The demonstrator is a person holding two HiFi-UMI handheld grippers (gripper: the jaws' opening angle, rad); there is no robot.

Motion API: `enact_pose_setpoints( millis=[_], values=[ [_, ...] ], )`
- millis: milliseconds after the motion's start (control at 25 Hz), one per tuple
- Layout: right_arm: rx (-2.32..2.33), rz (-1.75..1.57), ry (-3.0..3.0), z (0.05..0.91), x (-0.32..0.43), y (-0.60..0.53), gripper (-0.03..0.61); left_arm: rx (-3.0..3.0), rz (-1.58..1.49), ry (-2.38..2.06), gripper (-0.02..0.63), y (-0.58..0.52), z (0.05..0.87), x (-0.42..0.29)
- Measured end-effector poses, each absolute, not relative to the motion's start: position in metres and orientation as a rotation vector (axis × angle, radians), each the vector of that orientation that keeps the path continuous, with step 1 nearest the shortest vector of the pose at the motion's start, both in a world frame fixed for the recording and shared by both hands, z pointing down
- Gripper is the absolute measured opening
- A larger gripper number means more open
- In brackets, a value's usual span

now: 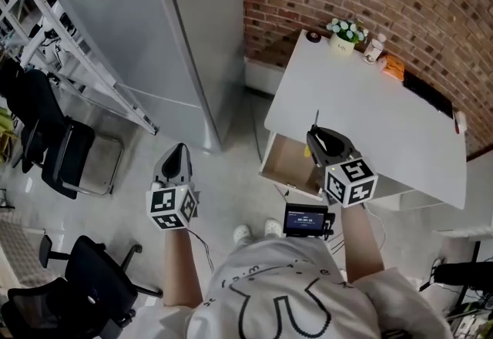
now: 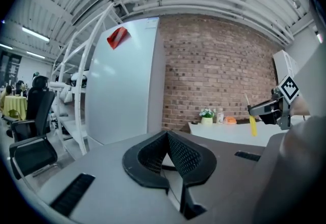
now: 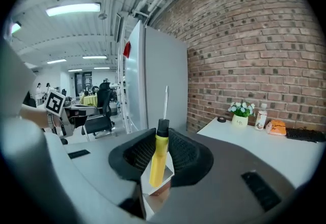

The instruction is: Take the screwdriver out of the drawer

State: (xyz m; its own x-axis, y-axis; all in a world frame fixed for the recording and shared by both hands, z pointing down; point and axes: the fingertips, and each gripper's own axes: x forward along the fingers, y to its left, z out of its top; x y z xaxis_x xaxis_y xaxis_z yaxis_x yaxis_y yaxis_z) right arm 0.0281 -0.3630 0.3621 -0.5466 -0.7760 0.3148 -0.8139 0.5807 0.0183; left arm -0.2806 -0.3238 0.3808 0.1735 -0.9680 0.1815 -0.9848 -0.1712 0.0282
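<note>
My right gripper [image 1: 316, 134] is shut on a screwdriver [image 3: 158, 159] with a yellow handle and a black collar. Its thin metal shaft [image 3: 165, 102] points up past the jaw tips. In the head view the gripper hangs over the front edge of the white table [image 1: 377, 118], above the open wooden drawer [image 1: 289, 166], and the shaft [image 1: 316, 118] shows as a thin line. My left gripper [image 1: 179, 148] is over the floor to the left, well away from the drawer. Its jaws [image 2: 167, 135] are closed together with nothing between them. The left gripper view shows the right gripper [image 2: 270, 108] with the yellow handle [image 2: 252, 125].
A small flower pot [image 1: 344, 31], a bottle [image 1: 375, 47], an orange object [image 1: 393, 66] and a keyboard [image 1: 428, 95] sit along the table's far edge by the brick wall. A tall grey cabinet [image 1: 154, 21], a white ladder rack [image 1: 77, 45] and office chairs [image 1: 69, 156] stand to the left.
</note>
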Motion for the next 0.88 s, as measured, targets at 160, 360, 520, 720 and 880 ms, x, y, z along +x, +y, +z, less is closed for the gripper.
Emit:
enact_pose_setpoints(
  millis=[160,360,520,720,880],
  values=[
    [1.348,0.141,-2.581,0.338,0.032,-0.358,0.078,2.366,0.178,-1.950,0.012,-0.327,0.357,-0.273],
    [1.399,0.043,-2.634,0.311,0.036,-0.354,0.078,2.448,0.144,-1.983,0.012,-0.333,0.325,-0.265],
    [1.420,-0.007,-2.692,0.293,0.031,-0.348,0.078,2.497,0.074,-2.002,0.012,-0.335,0.299,-0.264],
    [1.438,-0.130,-2.713,0.274,0.027,-0.343,0.078,2.582,0.026,-2.006,0.012,-0.339,0.272,-0.254],
    [1.480,-0.181,-2.717,0.263,0.033,-0.341,0.078,2.619,0.018,-2.009,0.012,-0.340,0.263,-0.247]
  ],
)
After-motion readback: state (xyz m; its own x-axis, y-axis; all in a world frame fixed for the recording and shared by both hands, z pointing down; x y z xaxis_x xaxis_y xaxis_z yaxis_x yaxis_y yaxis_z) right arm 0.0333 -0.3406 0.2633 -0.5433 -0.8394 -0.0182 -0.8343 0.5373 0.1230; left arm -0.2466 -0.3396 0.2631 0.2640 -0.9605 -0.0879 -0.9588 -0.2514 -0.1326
